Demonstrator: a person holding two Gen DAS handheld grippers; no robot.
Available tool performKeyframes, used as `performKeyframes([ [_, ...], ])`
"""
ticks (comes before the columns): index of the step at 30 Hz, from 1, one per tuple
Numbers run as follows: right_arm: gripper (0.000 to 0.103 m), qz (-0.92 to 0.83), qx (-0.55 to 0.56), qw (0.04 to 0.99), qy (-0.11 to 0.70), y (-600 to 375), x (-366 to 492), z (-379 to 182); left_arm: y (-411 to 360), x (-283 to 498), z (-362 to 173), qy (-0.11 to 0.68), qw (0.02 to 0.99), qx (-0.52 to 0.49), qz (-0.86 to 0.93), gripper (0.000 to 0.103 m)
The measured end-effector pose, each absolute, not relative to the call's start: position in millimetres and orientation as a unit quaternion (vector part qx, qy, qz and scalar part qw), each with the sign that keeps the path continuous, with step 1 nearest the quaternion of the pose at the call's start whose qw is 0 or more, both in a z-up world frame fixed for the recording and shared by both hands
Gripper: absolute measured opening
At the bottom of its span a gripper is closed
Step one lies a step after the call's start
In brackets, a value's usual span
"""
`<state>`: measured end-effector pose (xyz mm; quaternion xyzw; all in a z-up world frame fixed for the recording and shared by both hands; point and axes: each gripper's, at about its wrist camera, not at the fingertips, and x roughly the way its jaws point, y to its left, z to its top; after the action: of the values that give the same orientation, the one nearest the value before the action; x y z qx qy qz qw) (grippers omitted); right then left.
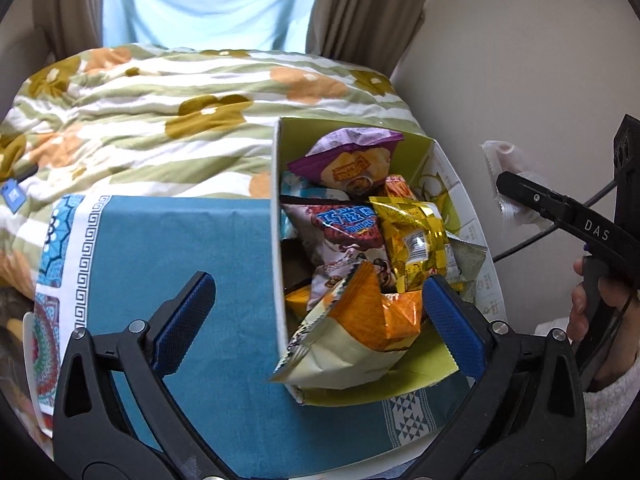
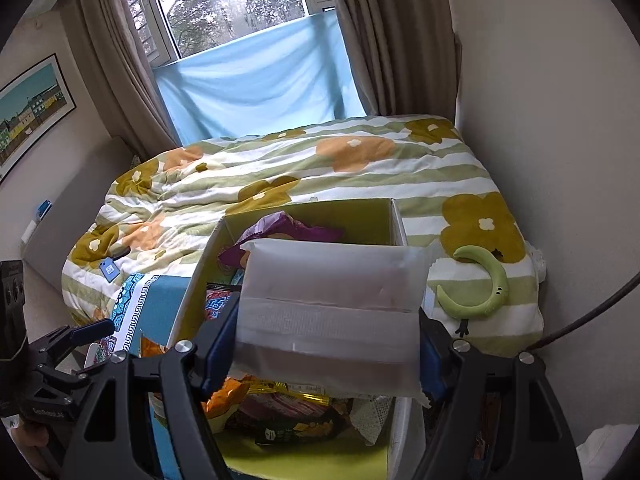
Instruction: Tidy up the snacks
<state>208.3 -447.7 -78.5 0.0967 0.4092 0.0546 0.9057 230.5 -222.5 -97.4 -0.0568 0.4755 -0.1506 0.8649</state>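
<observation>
At the far left of the right wrist view a framed picture (image 2: 34, 100) of coloured houses hangs on the beige wall. Brown curtains (image 2: 120, 68) flank a window (image 2: 224, 0) with trees outside; a pale blue sheet (image 2: 256, 88) covers its lower part. Below lies a bed under a quilt (image 2: 280, 168) striped green and white with orange and olive flowers. A small blue tag (image 2: 110, 269) rests on the quilt's left side.

Nearer, a teal cloth (image 1: 180, 264) with a patterned white border covers the table. The left gripper (image 1: 316, 320) hangs over it, jaws wide open and gripping nothing; one blue pad is over the cloth, the other over the box.

The box (image 1: 276, 216), white outside and green inside, stands on the cloth's right part, open-topped and full of snack packs: a purple bag (image 1: 348, 160) at the back, a gold one (image 1: 412, 236) in the middle, an orange-and-cream one (image 1: 360, 332) leaning over the near rim.

The right gripper (image 2: 328, 340) is above the box, jaws clamped on a frosted white pack (image 2: 332, 308) by its two ends. Right of the box a green crescent toy (image 2: 480, 292) lies on the quilt, beside a plain wall (image 2: 560, 120).
</observation>
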Motion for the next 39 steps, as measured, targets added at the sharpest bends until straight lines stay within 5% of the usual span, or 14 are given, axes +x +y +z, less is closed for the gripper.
performKeyframes([
  [21,0.077,0.108,0.077,0.873,0.47,-419.0,293.1,-121.3,-169.3,211.4,-111.6,0.498,0.861,-0.083,-0.064,0.103],
  [24,0.097,0.087,0.072,0.894,0.434,-421.1,280.4,-107.8,-162.2,203.4,-109.2,0.494,0.864,-0.077,-0.065,0.103],
  [39,0.097,0.032,0.068,0.925,0.373,-375.0,151.4,-50.5,-97.9,117.5,-37.8,0.401,0.91,-0.035,-0.098,0.103],
])
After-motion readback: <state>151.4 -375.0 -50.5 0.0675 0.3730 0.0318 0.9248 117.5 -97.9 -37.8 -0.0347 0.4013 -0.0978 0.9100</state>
